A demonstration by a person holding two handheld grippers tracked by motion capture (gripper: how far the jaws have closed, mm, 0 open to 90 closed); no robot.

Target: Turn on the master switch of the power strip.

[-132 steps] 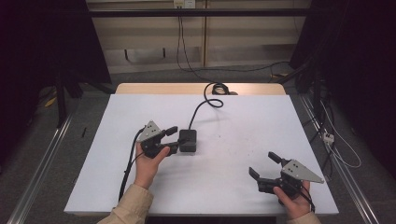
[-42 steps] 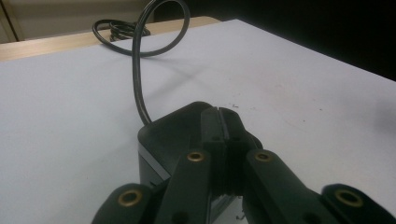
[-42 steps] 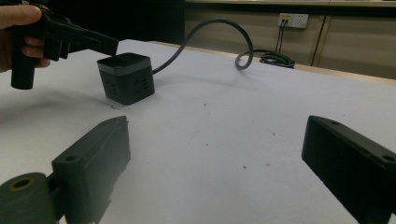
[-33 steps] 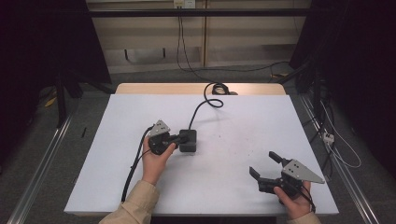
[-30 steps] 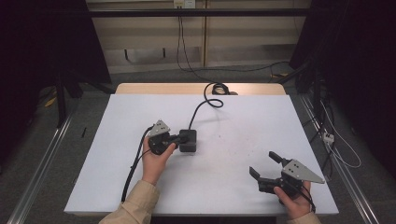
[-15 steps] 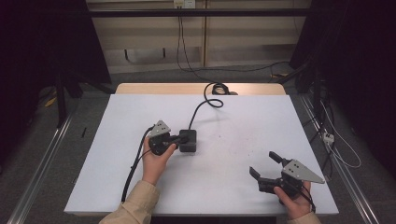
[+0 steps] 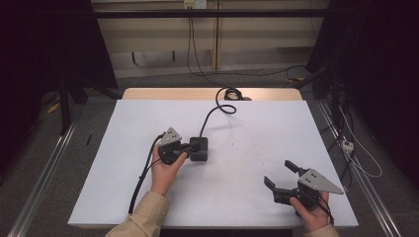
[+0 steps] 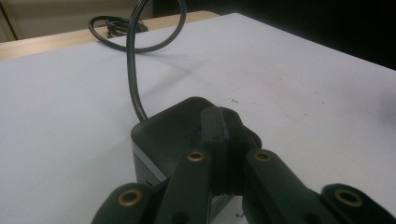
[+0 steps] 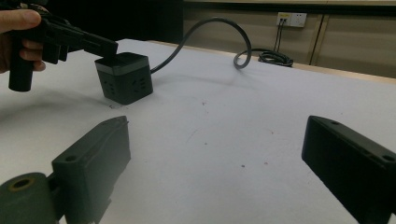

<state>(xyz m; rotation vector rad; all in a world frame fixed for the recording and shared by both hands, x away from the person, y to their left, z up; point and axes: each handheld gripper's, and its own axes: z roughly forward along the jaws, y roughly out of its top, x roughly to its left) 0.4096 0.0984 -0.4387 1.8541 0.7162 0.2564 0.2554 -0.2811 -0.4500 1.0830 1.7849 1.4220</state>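
The room is dark at the sides, with a pale wall at the far end and a small white wall socket (image 9: 291, 19) on it. The floor (image 7: 59, 163) around is grey. A big white table (image 7: 257, 138) sits in the middle, and a strip of its bare wood (image 7: 197, 94) shows along the far edge. The white top has a few tiny dark specks on it. A black power cube (image 7: 199, 149) rests on the table, a little left of the middle. Its black cord (image 7: 213, 114) runs away to the far edge and curls up there. The left claw (image 7: 186, 146) is closed tight, with its tips resting on top of the cube. The right claw (image 7: 280, 177) is at the near right, low over the table, wide open and holding nothing. No words can be read anywhere.
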